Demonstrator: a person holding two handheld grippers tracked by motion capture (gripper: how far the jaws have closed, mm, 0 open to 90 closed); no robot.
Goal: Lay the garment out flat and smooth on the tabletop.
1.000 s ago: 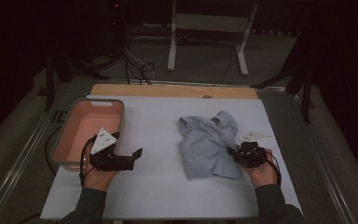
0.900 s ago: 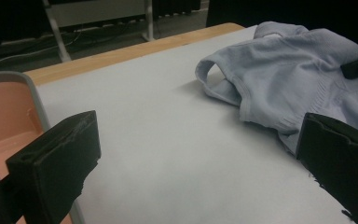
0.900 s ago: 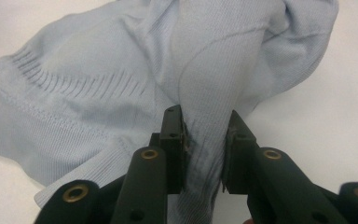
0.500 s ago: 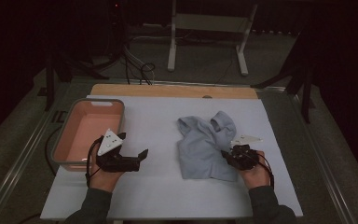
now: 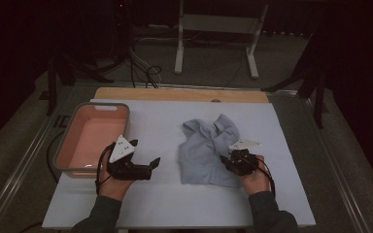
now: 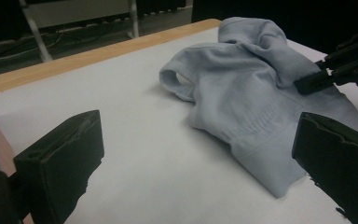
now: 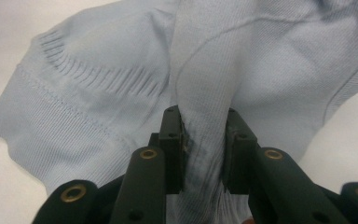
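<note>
Pinching a fold of the pale blue garment, the right gripper is mid-fold; left gripper hovers open, needing to seize the opposite edge next.

A pale blue ribbed garment lies on a white table beside a pink tub.
</note>
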